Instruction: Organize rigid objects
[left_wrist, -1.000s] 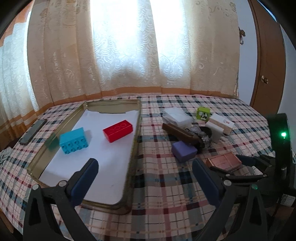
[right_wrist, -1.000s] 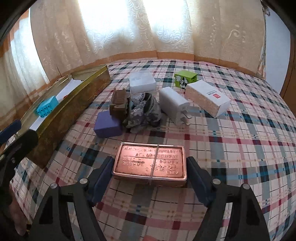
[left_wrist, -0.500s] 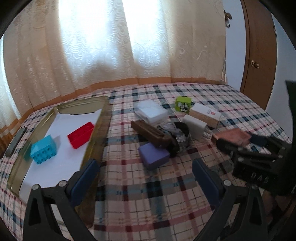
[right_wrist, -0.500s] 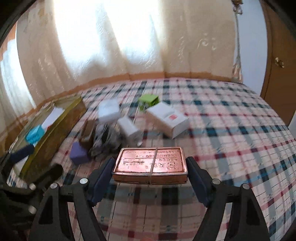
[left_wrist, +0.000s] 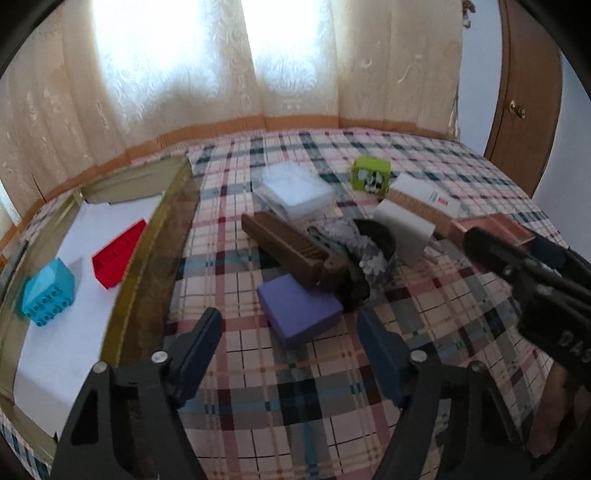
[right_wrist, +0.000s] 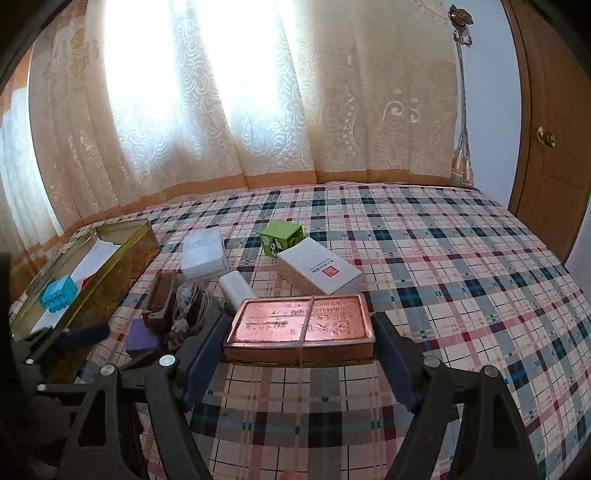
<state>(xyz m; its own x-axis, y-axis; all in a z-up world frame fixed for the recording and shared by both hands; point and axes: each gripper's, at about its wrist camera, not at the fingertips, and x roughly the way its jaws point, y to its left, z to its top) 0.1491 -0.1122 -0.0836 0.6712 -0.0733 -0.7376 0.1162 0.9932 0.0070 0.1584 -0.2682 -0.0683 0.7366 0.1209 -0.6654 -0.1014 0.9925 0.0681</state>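
Copper-toned embossed flat tin (right_wrist: 299, 326), rubber-banded, between right gripper (right_wrist: 299, 350) jaws

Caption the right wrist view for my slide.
Right gripper holds a copper tin above the plaid cloth.

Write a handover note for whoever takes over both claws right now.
Right claw: shut on the copper tin, lifted off the bed.
Left claw: has just been closing, nothing gripped, aimed at the purple box.
Done: blue brick and red brick lie in the gold tray.
Left: copper tin, purple box, brown comb, white charger, white box, green box, clear case.
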